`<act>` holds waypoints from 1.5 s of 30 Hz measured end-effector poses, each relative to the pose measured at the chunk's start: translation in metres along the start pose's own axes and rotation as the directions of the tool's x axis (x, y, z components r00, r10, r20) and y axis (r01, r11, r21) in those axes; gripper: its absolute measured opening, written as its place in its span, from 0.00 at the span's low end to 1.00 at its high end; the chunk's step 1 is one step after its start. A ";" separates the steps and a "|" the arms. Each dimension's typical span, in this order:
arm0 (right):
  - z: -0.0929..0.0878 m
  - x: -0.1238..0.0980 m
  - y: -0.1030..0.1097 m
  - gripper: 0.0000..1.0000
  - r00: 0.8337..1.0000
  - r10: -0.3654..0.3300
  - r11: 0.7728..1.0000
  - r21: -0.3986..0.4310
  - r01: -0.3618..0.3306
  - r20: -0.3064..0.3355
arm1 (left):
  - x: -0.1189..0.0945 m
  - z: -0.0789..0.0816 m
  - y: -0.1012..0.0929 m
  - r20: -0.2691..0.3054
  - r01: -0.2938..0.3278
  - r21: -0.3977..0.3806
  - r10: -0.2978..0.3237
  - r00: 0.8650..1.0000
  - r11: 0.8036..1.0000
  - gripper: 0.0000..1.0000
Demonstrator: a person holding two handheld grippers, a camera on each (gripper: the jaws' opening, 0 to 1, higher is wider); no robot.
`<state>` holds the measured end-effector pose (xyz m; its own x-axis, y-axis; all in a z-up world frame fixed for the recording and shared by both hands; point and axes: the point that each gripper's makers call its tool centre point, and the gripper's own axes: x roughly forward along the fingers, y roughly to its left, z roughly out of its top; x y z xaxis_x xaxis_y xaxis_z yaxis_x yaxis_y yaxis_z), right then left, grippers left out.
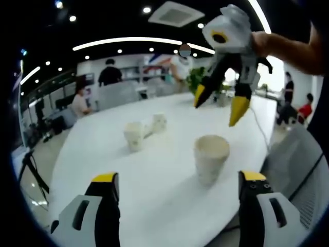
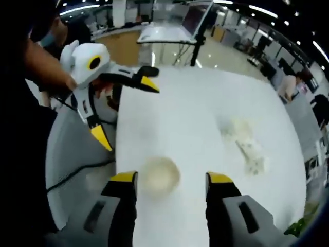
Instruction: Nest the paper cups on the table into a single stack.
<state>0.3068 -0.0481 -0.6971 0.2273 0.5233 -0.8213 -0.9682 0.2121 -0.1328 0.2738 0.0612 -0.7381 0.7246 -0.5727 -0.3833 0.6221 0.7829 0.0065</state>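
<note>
On round white table (image 1: 154, 175), near edge: upright off-white paper cup (image 1: 211, 157), mouth up, axis vertical. Farther left, two cups: one upright (image 1: 134, 136), one tipped sideways (image 1: 158, 122). Left gripper (image 1: 177, 182) spread, empty; right gripper (image 1: 218, 105) spread, hovering above.

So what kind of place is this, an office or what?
Most likely an open-plan office or lab. A large white table holds paper cups, people sit and stand behind it, a monitor on a stand is at the far end, and long ceiling lights run overhead.
</note>
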 end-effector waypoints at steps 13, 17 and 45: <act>-0.058 -0.032 -0.014 0.57 0.935 -0.211 0.929 0.357 0.101 0.285 | -0.002 0.006 0.006 0.039 -0.026 -0.042 0.028 0.999 0.999 0.98; -0.079 -0.043 -0.019 0.62 0.880 -0.323 0.883 0.445 0.149 0.348 | 0.000 0.002 0.004 0.022 -0.016 -0.039 0.017 1.000 0.999 0.98; -0.123 -0.073 -0.009 1.00 0.698 -0.533 0.805 0.540 0.246 0.477 | -0.004 0.012 0.004 0.102 -0.007 -0.048 0.012 0.995 0.999 0.98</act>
<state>0.2864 -0.1899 -0.7042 0.7252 0.6463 -0.2376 -0.6670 0.7450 -0.0094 0.2766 0.0640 -0.7254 0.7587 -0.5847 -0.2870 0.6016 0.7980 -0.0353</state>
